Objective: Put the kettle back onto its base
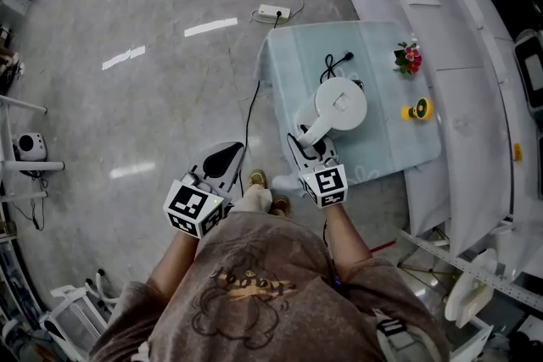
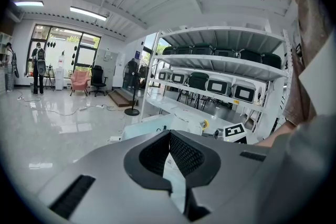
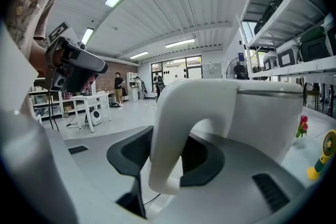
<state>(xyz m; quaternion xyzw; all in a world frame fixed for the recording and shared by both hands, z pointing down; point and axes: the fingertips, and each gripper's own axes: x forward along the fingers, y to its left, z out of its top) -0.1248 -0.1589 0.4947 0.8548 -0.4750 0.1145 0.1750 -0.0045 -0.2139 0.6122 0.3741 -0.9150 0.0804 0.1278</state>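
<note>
White kettle (image 1: 340,104) held by its handle (image 3: 168,113).
The right gripper's (image 1: 307,142) jaws are clenched on the handle; the left gripper's (image 1: 226,155) jaws are pressed together.

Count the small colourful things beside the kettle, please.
2: red flowers near the table's far right corner, and a yellow toy right of the kettle. The kettle could hide others.

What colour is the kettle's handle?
White. The kettle handle shows best in the right gripper view.
</note>
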